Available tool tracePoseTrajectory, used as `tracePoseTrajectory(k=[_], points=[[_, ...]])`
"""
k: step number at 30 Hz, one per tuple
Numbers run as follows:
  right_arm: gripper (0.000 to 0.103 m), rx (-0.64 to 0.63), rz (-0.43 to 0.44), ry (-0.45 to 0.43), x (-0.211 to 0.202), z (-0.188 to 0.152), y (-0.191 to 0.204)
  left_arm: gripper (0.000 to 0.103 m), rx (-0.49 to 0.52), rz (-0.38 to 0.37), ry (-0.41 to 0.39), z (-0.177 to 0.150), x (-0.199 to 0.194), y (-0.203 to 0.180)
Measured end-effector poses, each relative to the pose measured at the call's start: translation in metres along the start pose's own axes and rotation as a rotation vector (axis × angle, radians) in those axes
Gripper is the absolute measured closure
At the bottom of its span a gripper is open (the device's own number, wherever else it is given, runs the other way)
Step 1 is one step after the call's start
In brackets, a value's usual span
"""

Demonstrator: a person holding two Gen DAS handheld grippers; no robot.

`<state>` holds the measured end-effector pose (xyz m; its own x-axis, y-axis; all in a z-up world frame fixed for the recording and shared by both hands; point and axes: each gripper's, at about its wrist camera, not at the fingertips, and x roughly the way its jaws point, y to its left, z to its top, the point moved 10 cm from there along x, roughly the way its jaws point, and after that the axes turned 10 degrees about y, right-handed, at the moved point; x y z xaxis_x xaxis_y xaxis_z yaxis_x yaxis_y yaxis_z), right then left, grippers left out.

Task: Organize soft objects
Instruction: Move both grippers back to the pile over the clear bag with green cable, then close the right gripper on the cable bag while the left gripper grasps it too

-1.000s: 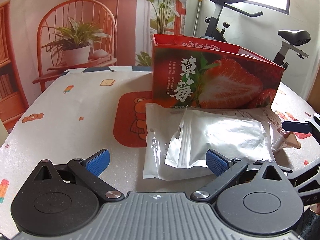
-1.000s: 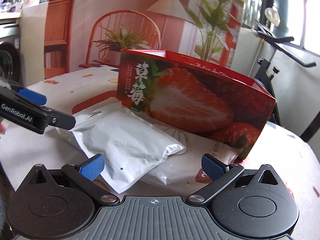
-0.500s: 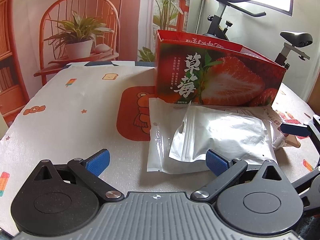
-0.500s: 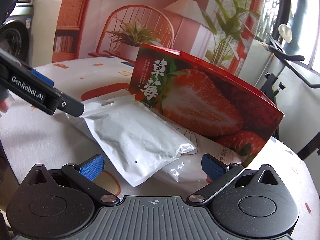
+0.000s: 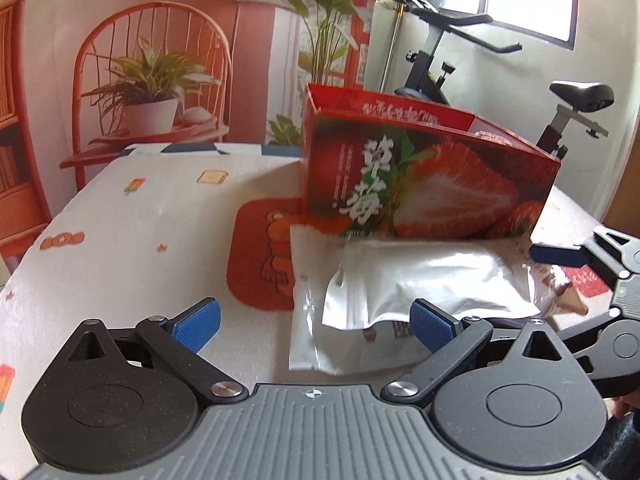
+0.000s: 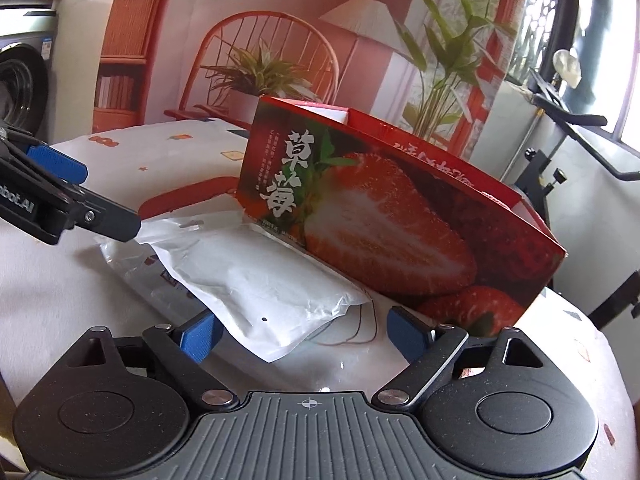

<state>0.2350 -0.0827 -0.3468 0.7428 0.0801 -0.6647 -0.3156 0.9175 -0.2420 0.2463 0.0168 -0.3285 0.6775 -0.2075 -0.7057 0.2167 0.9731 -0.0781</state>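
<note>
there, right gripper [image 6: 300,330] closing around pouch [image 6: 256,280]

silver pouch [image 6: 264,280] | flat atop clear bag [image 5: 306,320] | touching front of strawberry box [image 6: 384,216]

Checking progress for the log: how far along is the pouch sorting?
Done: nothing seen packed. In hand: right hand-held gripper closing around the silver pouch, not yet pinching; left hand-held gripper open, empty. Left: both pouches still lie in front of the strawberry box.
</note>
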Motion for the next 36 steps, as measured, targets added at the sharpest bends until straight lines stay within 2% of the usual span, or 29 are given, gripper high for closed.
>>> tracePoseTrajectory(k=[7,10,13,15,20,31,36], points=[[0.023,-0.022,0.028,0.005,0.015,0.016,0.001,0.016,-0.026,-0.015,-0.007,0.017,0.006,0.010],[0.031,-0.053,0.038,-0.001,0.020,0.024,0.005,0.023,-0.032,-0.019,-0.006,0.022,0.009,0.014],[0.054,-0.075,0.066,0.006,0.026,0.031,0.010,0.024,-0.044,-0.017,-0.006,0.025,0.011,0.018],[0.076,-0.082,0.080,0.020,0.031,0.034,0.011,0.024,-0.051,-0.016,-0.005,0.026,0.013,0.021],[0.093,-0.017,0.109,0.007,0.029,0.040,-0.001,0.025,-0.047,-0.019,-0.005,0.031,0.015,0.022],[0.095,0.169,0.116,-0.018,0.026,0.050,-0.067,0.025,0.114,-0.091,-0.018,0.065,0.036,-0.018],[0.094,0.169,0.134,-0.022,0.029,0.050,-0.072,0.025,0.189,-0.133,-0.010,0.076,0.052,-0.037]])
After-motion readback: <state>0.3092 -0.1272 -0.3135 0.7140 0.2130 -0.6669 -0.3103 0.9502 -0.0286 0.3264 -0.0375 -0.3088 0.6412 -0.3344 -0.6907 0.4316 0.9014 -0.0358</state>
